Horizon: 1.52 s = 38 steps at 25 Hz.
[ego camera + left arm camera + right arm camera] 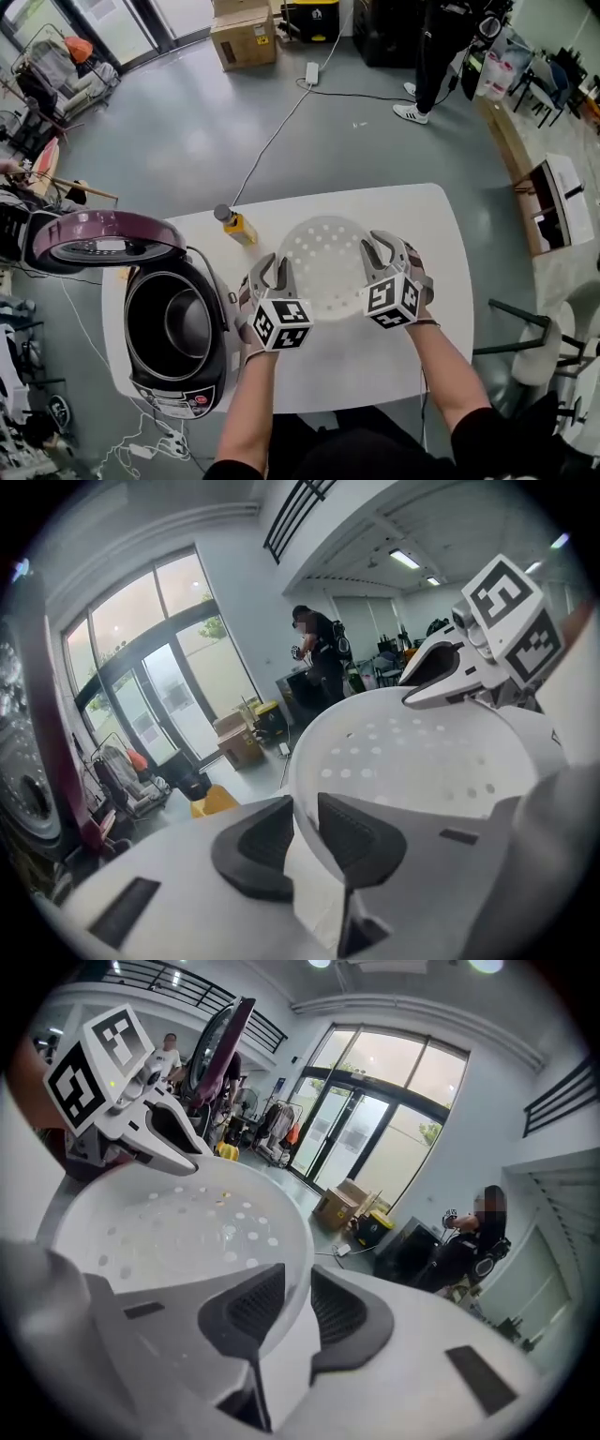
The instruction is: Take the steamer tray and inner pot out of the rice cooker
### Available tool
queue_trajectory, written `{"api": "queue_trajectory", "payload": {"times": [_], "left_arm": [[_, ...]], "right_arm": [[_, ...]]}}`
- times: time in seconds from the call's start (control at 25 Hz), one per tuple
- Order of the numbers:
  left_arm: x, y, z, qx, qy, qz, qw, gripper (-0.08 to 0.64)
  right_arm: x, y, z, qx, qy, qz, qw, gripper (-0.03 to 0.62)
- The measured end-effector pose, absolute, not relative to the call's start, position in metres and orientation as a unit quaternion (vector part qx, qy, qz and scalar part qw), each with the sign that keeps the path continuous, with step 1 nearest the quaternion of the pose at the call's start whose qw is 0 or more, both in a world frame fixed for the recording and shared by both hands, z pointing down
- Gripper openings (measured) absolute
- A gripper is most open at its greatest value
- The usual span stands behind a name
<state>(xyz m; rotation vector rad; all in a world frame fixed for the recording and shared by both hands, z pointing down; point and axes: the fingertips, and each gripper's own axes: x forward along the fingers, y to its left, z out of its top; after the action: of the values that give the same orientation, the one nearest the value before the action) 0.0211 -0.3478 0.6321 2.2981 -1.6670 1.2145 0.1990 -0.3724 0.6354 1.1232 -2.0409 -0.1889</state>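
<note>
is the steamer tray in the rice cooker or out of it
Out: the steamer tray is over the table beside the rice cooker, left gripper and right gripper clamping its rim.
</note>
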Motion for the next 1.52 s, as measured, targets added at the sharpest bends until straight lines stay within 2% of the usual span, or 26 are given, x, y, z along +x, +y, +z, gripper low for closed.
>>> {"api": "queue_trajectory", "payload": {"times": [0.48, 0.92, 1.0, 1.04, 1.12, 1.52], "left_arm": [[0.035, -0.372, 0.721, 0.743, -0.524, 0.412, 0.063, 0.084], [0.043, -0.371, 0.742, 0.741, -0.522, 0.417, 0.069, 0.085], [0.042, -0.372, 0.743, 0.736, -0.524, 0.425, 0.059, 0.116], [0.041, -0.373, 0.742, 0.734, -0.526, 0.425, 0.058, 0.144], [0.040, -0.373, 0.732, 0.734, -0.533, 0.415, 0.061, 0.202], [0.049, -0.349, 0.591, 0.761, -0.565, 0.319, 0.023, 0.222]], "right_arm": [[0.213, -0.392, 0.716, 0.436, -0.799, -0.028, 0.412, 0.084], [0.222, -0.388, 0.747, 0.430, -0.795, -0.013, 0.428, 0.089], [0.221, -0.389, 0.747, 0.429, -0.797, -0.017, 0.424, 0.095], [0.220, -0.389, 0.745, 0.430, -0.799, -0.020, 0.421, 0.104], [0.217, -0.389, 0.737, 0.430, -0.804, -0.021, 0.409, 0.161], [0.186, -0.363, 0.606, 0.439, -0.847, -0.030, 0.299, 0.167]]}}
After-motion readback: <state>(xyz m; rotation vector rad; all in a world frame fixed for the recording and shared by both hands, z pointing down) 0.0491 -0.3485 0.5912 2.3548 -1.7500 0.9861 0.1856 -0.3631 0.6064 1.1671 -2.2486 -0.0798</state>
